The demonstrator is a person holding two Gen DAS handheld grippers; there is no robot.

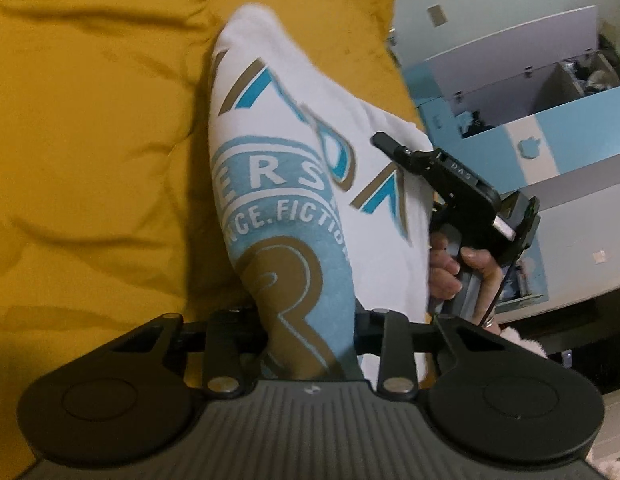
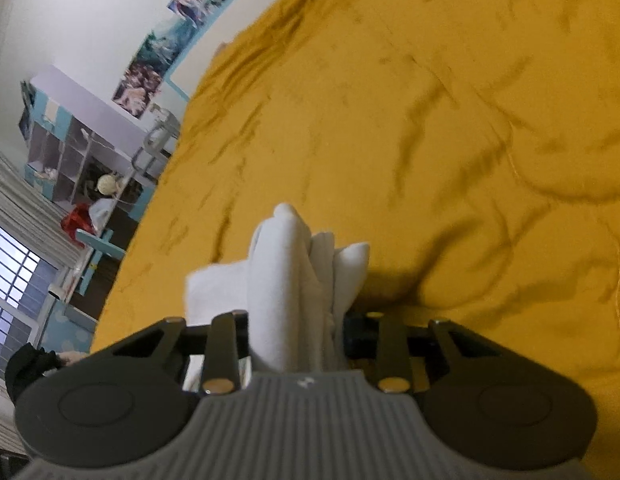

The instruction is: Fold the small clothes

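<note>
The shirt (image 1: 294, 184), a small white one with a blue and tan print, hung in the air above the bed (image 1: 90, 140), stretched between the two grippers rather than lying flat. The left gripper (image 1: 310, 332) was closed on a printed part of the cloth, which ran straight up out of its jaws. The right gripper (image 2: 298, 328) was clamped on a thick bunch of plain white fabric, several layers gathered together. In the left view the right one showed beside the shirt's far edge, with the person's hand (image 1: 462, 272) around its handle. The shirt looked light and limp; it sagged and creased wherever nothing held it, so I judged it would not keep any shape until laid on the yellow cover. It seemed grippy enough not to slide from the pads, though a bunched hold like the right one could shed a layer. Better holds, to my eye, would be at hem corners or shoulder seams, pinching a single edge.
</note>
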